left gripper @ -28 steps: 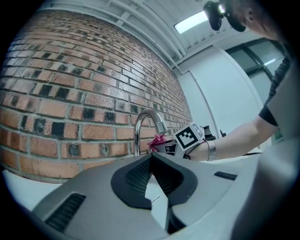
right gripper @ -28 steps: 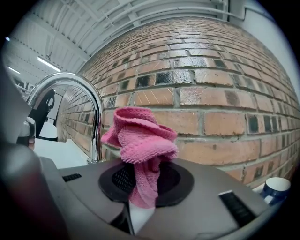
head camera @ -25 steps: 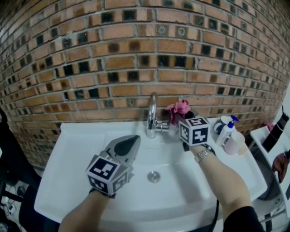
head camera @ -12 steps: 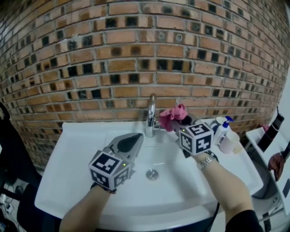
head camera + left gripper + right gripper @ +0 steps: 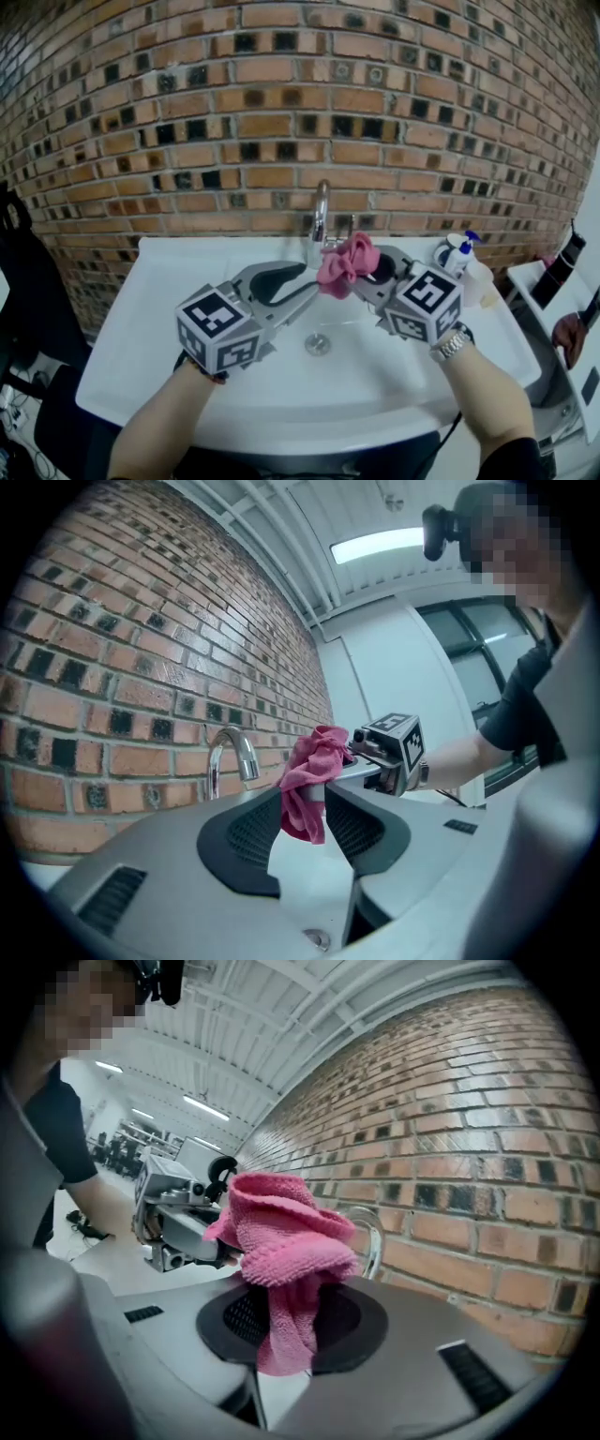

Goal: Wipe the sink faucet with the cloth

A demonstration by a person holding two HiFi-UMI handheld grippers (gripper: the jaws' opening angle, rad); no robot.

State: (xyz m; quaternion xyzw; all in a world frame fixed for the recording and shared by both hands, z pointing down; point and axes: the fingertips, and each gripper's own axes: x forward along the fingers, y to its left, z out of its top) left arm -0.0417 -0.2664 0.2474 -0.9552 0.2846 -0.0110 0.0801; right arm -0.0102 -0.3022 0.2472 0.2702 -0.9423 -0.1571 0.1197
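Right gripper [image 5: 367, 274], clamped on the cloth [image 5: 345, 262], swung it from the faucet [image 5: 321, 211] to the left gripper [image 5: 298, 284], whose jaws just opened around it. Handoff before wiping, probably.

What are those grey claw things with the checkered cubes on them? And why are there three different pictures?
They are grabbers. A person holds one in each hand, and the cubes are part of them. One picture comes from a camera on the person's head, looking down at the white sink and its faucet by the brick wall. The other two come from small cameras riding on each grabber, looking along its jaws. The right gripper pinches a pink cloth. The left gripper has just been opening its jaws. The cloth hangs between their tips, but they do not seem to squeeze it. A soap bottle stands on the sink's right side.
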